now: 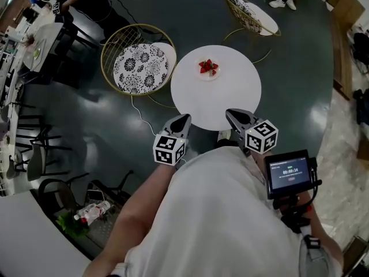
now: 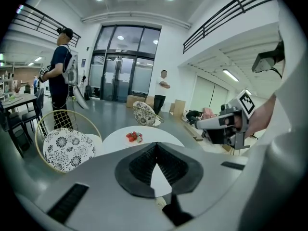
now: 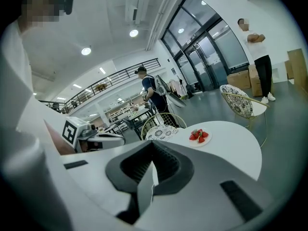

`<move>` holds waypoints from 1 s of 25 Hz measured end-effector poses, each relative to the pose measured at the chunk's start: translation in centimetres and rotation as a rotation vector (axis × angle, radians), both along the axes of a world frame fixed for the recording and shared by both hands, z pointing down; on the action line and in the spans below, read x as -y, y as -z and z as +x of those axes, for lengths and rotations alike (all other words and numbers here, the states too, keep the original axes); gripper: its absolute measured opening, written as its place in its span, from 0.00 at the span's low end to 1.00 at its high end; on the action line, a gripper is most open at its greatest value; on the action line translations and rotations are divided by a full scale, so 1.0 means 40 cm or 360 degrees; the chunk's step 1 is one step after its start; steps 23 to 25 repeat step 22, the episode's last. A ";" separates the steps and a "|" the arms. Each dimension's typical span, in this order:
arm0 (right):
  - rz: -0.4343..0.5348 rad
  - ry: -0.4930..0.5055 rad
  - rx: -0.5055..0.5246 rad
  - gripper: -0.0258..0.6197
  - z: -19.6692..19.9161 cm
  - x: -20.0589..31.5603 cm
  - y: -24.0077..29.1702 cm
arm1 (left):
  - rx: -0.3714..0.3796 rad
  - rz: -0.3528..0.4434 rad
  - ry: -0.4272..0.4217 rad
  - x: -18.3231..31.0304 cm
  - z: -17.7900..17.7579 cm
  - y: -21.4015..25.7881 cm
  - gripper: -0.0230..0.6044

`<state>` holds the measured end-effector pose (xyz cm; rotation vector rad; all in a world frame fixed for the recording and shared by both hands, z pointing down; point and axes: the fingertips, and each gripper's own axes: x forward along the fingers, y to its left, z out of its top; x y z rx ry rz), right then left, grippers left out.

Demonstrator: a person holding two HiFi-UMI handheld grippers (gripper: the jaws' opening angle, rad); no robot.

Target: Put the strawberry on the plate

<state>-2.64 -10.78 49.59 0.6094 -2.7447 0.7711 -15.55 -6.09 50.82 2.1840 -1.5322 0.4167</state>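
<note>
Now: both tongs are empty. The left gripper (image 1: 184, 119) has its jaws pressed together with nothing between them. The right gripper (image 1: 231, 113) is likewise closed on nothing.

The strawberries (image 1: 208, 67) lie in a small red heap on the plate (image 1: 200, 75), which sits past the centre of the round white table (image 1: 230, 91), toward its far side. Both grippers hover over the table's near edge, well apart from the fruit. From the left gripper the heap sits at roughly 1 o'clock; from the right gripper, roughly 11 o'clock. Judged about even: neither is clearly nearer.

Hard to read: the heap is too small to count the berries or to give the long axis of any one. No loose berry shows on the tabletop, so which fruit remains to be placed cannot be told. The plate rim is faint against the white table.
</note>
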 end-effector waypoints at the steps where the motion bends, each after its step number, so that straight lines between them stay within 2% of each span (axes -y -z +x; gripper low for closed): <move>1: 0.0005 0.0000 0.0002 0.05 0.004 -0.006 -0.002 | -0.0003 0.0003 -0.0010 -0.005 0.008 -0.001 0.05; 11: 0.0024 -0.0048 0.0024 0.05 0.049 -0.012 0.002 | -0.0018 0.0012 -0.0102 -0.003 0.072 -0.006 0.05; 25: 0.0001 -0.0062 0.0033 0.05 0.075 0.016 0.006 | 0.0007 0.0000 -0.0133 0.048 0.109 -0.003 0.05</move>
